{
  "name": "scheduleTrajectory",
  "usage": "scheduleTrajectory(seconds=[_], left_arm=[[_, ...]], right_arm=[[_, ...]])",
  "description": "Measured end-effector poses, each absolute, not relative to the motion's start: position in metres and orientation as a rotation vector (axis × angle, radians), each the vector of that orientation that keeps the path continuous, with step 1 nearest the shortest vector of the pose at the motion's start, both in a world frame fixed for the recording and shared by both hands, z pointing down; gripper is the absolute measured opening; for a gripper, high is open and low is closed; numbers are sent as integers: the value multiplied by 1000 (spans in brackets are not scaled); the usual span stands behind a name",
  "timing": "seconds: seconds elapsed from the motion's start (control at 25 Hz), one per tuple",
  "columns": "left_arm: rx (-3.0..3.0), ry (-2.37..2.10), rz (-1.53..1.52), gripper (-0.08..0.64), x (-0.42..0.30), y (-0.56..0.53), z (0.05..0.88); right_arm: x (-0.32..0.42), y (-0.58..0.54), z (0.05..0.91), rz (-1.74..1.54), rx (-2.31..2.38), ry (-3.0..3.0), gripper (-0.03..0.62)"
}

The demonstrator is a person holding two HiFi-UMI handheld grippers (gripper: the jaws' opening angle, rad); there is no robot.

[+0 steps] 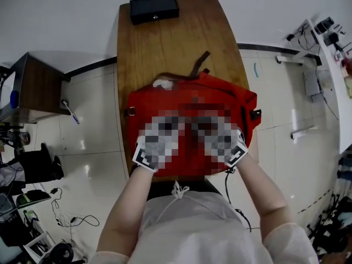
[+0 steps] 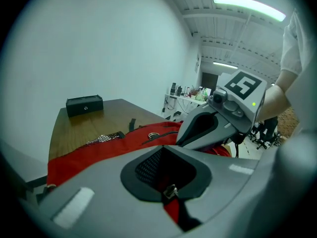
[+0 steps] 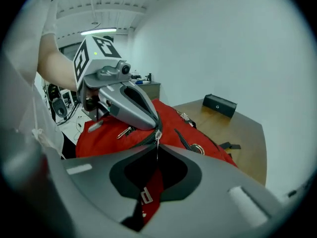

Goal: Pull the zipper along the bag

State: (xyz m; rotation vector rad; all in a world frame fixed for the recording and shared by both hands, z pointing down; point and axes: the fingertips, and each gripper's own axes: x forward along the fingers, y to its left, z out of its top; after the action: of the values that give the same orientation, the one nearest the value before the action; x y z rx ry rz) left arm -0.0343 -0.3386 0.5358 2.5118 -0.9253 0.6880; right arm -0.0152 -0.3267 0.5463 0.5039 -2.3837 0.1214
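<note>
The red bag [image 1: 154, 100] sits at the counter's [image 1: 165, 43] near end. The right tool [image 3: 157, 146] is clamped on the zipper pull [image 3: 158, 134], and the left tool [image 2: 163, 147] pinches the bag's cloth beside it (bracing, likely). The pulling itself looks not yet done.

Head view: wooden tabletop [image 1: 165, 43] runs from centre to 12 o'clock, with a black box [image 1: 154, 7] at its far end. Plain white wall [image 1: 66, 15] behind. Glossy pale tiled floor [image 1: 93, 142] on both sides. Dark wood cabinet [image 1: 38, 84] at 9 o'clock; white bench [image 1: 334, 92] at 3 o'clock; loose cables [image 1: 69, 220] at 7 o'clock. Left gripper view: ceiling strip light [image 2: 247, 6] lit, 1 o'clock.
</note>
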Motion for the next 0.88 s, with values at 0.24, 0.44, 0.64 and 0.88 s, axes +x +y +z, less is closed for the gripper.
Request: scheduleTrajectory(seconds=[0.24, 0.44, 0.64, 0.88], left_arm=[[2503, -958, 706, 6, -31, -342, 536], [2509, -964, 701, 6, -32, -341, 540], [2514, -964, 704, 6, -29, -340, 540], [2522, -964, 684, 6, -31, -340, 539]], right_arm=[[-6, -315, 543, 169, 471, -2352, 12], [1, -292, 546, 185, 466, -2334, 12], [5, -273, 550, 207, 440, -2329, 12], [4, -241, 561, 255, 357, -2316, 14]])
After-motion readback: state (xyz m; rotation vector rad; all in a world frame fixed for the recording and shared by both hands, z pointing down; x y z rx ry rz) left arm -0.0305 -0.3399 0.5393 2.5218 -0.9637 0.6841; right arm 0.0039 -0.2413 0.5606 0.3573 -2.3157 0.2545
